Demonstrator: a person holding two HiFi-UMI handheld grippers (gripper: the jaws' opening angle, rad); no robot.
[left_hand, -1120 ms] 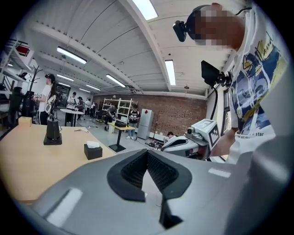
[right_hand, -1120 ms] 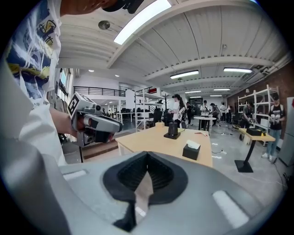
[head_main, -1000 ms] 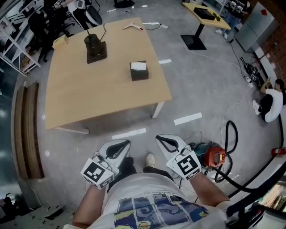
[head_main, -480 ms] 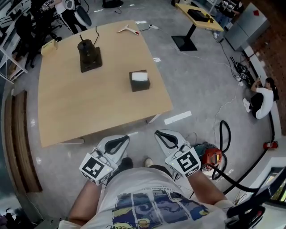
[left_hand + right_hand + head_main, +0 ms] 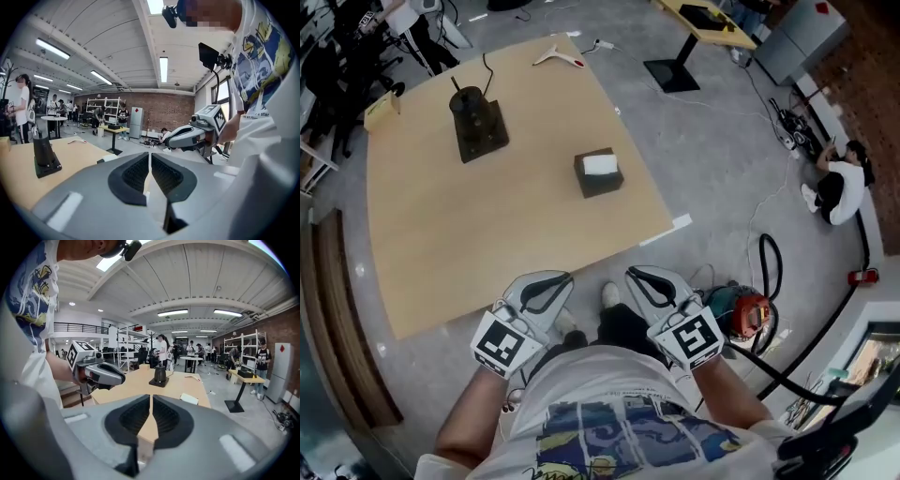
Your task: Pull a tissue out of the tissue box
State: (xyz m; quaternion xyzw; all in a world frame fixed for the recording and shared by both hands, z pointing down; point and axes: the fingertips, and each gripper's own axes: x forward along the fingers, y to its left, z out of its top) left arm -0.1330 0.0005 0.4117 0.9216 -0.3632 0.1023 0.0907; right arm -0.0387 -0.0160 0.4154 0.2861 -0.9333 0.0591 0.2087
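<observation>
The tissue box (image 5: 600, 176) sits on the worktop (image 5: 487, 234) toward its right edge, with white tissue (image 5: 600, 165) showing at its top. The left gripper (image 5: 555, 281) and right gripper (image 5: 637, 277) both hang by the worktop's near edge, well apart from the box, which lies ahead between their two lines. The left jaws are just opening, a thin slit with nothing in it, and the right jaws are closed together and empty. Neither is clearly nearer, so either must reach forward over the worktop and come onto the tissue from above.
</observation>
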